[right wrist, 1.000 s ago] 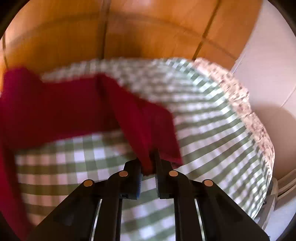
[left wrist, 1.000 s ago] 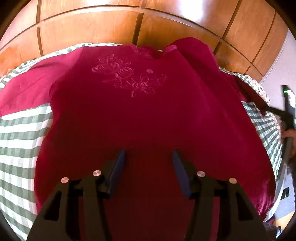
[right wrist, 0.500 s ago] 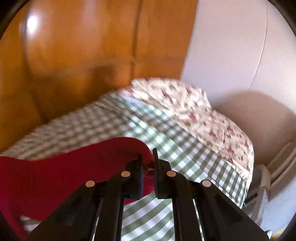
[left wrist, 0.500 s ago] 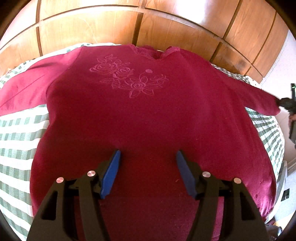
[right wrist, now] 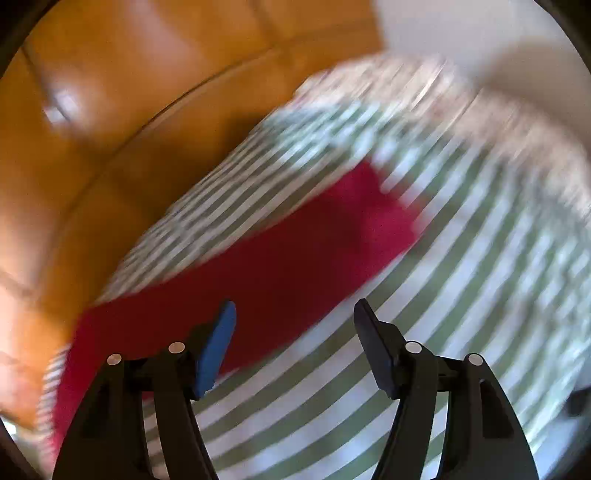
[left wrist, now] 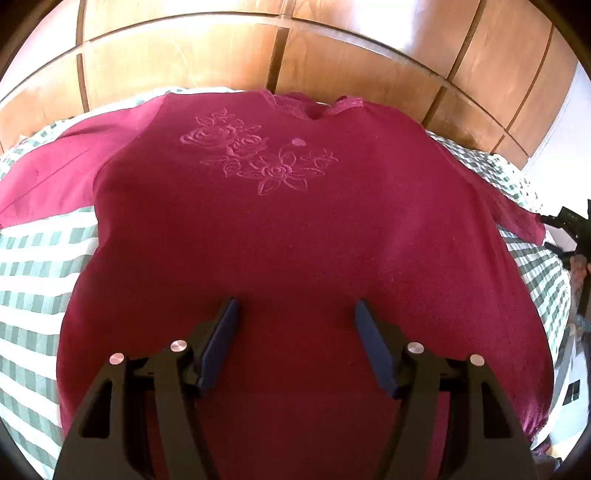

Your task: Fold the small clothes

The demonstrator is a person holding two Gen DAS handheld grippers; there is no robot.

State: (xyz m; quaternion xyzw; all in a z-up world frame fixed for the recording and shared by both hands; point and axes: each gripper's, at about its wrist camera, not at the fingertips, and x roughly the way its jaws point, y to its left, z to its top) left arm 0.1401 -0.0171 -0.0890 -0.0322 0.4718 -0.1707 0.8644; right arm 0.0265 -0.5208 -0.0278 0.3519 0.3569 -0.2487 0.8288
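Note:
A dark red sweater with embroidered roses lies face up, spread flat on the green-and-white checked bed cover. My left gripper hovers open over its lower middle, with nothing between the blue pads. The right sleeve lies stretched out across the cover, and the right wrist view is blurred by motion. My right gripper is just back from the sleeve with its jaws opening and nothing between them. In the left wrist view the right gripper sits just past the cuff.
A wooden panelled headboard runs along the far side of the bed. A floral pillow or sheet lies at the bed's far right, beside a white wall. The left sleeve lies spread out to the left.
The right gripper pulled the folded-over right sleeve out straight to the right, then opened and let it go on the cover. The left gripper's jaws widened slightly and stayed in place.

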